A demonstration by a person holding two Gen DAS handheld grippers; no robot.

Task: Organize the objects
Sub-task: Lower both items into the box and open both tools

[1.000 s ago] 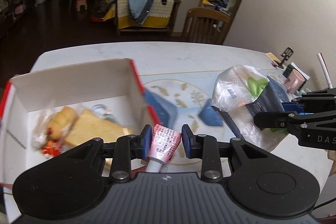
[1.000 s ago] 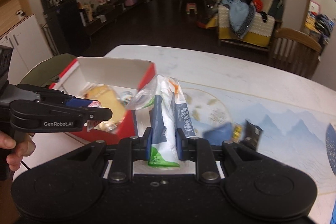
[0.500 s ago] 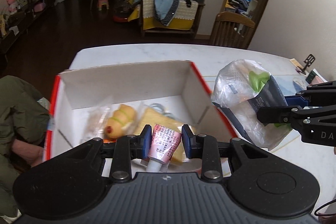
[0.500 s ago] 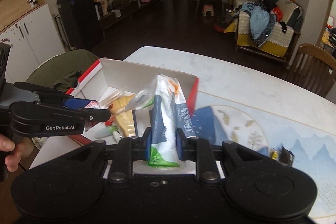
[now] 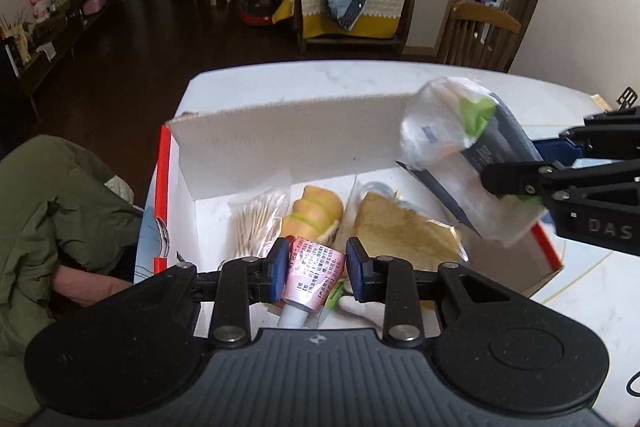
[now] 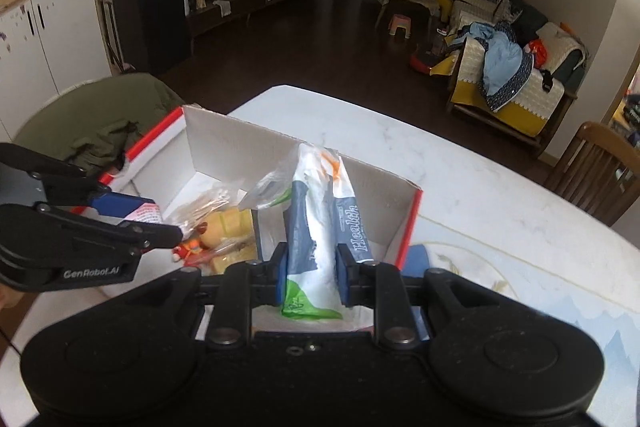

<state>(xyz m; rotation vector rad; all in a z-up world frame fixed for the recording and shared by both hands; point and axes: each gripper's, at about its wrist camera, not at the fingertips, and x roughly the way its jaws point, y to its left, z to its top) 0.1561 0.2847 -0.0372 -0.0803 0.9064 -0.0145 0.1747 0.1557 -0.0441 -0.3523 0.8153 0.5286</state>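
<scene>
One open cardboard box (image 5: 280,143) with red outer walls stands on the white table (image 6: 460,179). Inside lie one packet of cotton swabs (image 5: 256,223), one wrapped bun (image 5: 316,213) and one wrapped cake slice (image 5: 400,231). The left gripper (image 5: 314,267) clamps one pink tube (image 5: 312,273) above the box. The right gripper (image 6: 312,277) clamps one plastic packet (image 6: 320,227) over the box's right side.

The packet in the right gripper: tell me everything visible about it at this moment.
The packet is a soft plastic pack, white with navy panels, a green bottom corner, orange marks near the top and the word "Health" on its side. A crumpled clear bag hangs around its upper end. The right gripper pinches its lower part, both pads pressing in. It is held above the open red-and-white cardboard box, apparently touching nothing else.
</scene>
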